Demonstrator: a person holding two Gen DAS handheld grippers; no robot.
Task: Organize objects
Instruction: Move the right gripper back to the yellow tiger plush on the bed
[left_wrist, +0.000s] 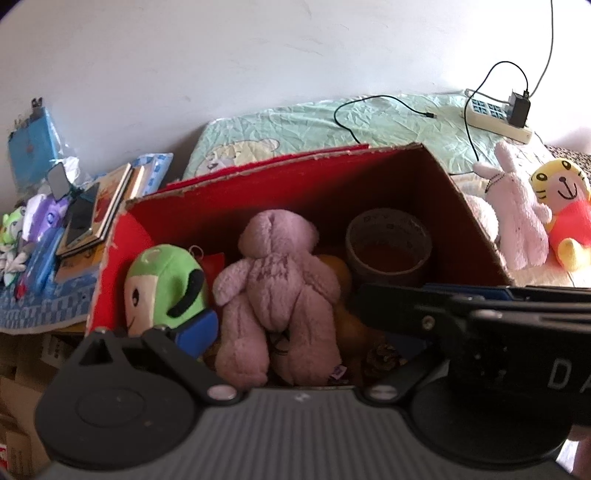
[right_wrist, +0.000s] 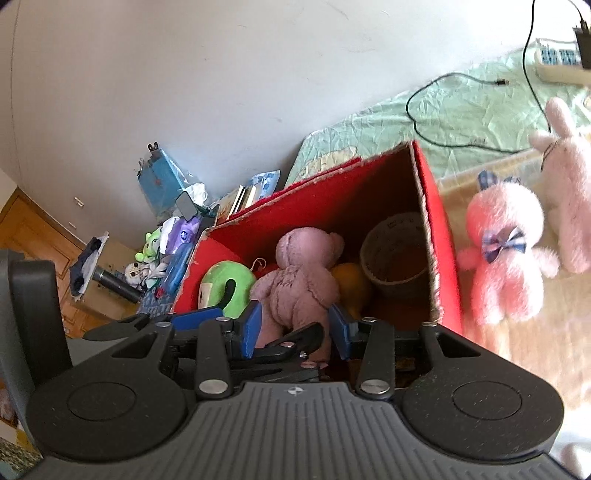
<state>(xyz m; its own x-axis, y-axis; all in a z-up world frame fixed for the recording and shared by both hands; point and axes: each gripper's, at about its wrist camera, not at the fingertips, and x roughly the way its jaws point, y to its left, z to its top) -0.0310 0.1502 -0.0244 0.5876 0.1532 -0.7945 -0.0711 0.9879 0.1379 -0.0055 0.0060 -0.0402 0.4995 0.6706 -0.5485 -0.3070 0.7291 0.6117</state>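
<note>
Left wrist view: the red cardboard box (left_wrist: 303, 177) fills the middle, open at the top, standing by a bed covered with a green quilt (left_wrist: 369, 118).
Box contents: a mauve teddy bear (left_wrist: 277, 291) lies face down in the centre, a green-hooded doll (left_wrist: 162, 288) is to its left, a roll of brown tape (left_wrist: 388, 247) sits at the back right, and something orange shows just beside the bear.
Left hand-held gripper (left_wrist: 295, 332): jaws spread wide, with a blue pad (left_wrist: 195, 328) by the doll; it holds nothing, and the bear lies loose between the fingers.
Left to do: a white plush rabbit (left_wrist: 517, 218) and a yellow tiger doll (left_wrist: 565, 210) lie on the bed outside the box's right wall.
Off to the left: books (left_wrist: 110, 199) and small toys make a pile apart from the box.

Right wrist view: the same box (right_wrist: 439, 236) from a tilted angle.
Right hand-held gripper (right_wrist: 291, 325): blue pads (right_wrist: 251, 325) stand on either side of the bear's (right_wrist: 295, 273) legs with a gap showing; it looks open, not clamped.
Outside: a pink plush bear with a checked bow (right_wrist: 502, 254) lies just beside the box wall, the rabbit (right_wrist: 569, 192) next to it.
Progress: I judge it partly done, with several toys boxed and at least three plush ones to go.
</note>
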